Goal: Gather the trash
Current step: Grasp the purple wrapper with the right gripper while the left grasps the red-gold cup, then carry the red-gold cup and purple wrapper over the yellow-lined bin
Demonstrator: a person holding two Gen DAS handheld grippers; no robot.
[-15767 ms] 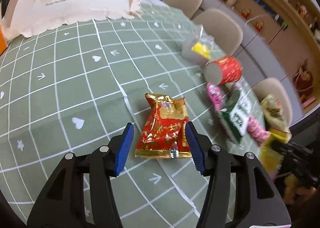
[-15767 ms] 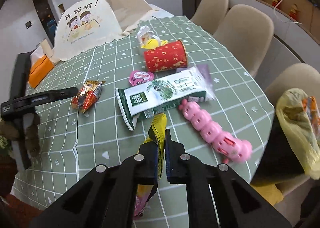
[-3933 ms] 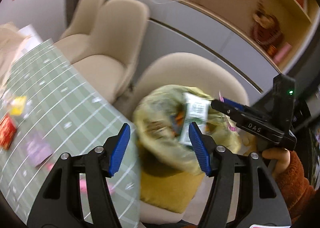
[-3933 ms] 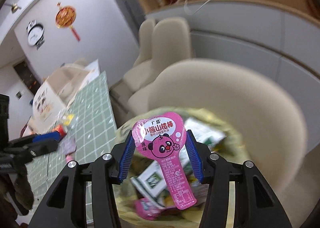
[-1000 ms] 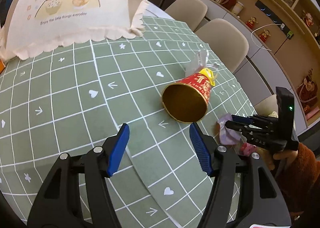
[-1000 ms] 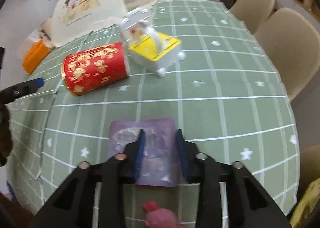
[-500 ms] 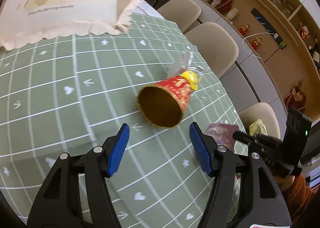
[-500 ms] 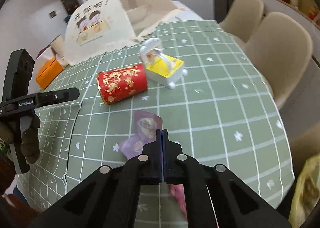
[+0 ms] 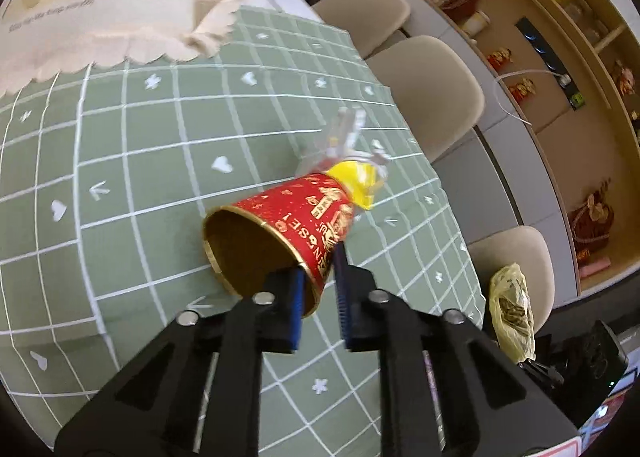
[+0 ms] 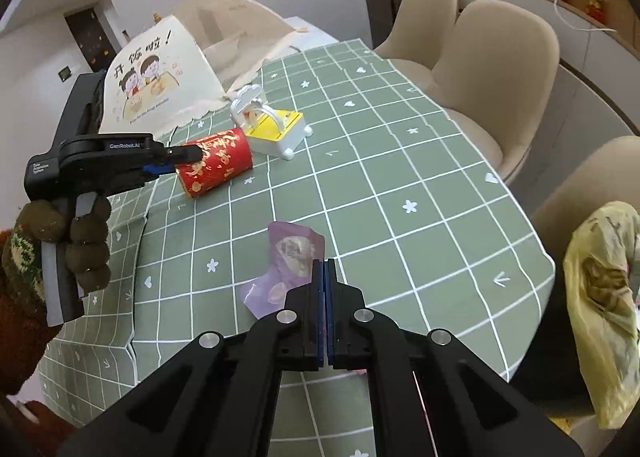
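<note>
Two grippers work over a round table (image 10: 460,193) covered in a green gridded cloth. Left gripper (image 9: 318,297): its blue pads are clamped on the near rim of a red paper cup (image 9: 288,225), one pad inside the mouth, the other outside against the wall. The cup lies on its side, open end toward the left wrist camera. From the right wrist view the same gripper (image 10: 176,161) reaches in from the left and meets the cup (image 10: 218,163) at its left end; a hand (image 10: 76,241) in a dark knitted glove holds the gripper's handle.

Right gripper (image 10: 325,289): fingers pressed together on the edge of a crumpled purple wrapper (image 10: 286,265); the wrapper is near the table's near edge. Whether it is lifted clear of the cloth, cannot tell.

Just beyond the cup, touching or nearly so, sits a small white and yellow plastic toy (image 10: 270,125); in the left wrist view it (image 9: 352,161) shows blurred behind the cup's base.

Far left on the table: a cream fabric food cover (image 10: 156,77) printed with cartoon children.

Right of the table, a yellow plastic bag (image 10: 600,297) with trash inside sits on a beige chair (image 10: 576,185). Two more beige chairs (image 10: 500,61) stand along the far right side
</note>
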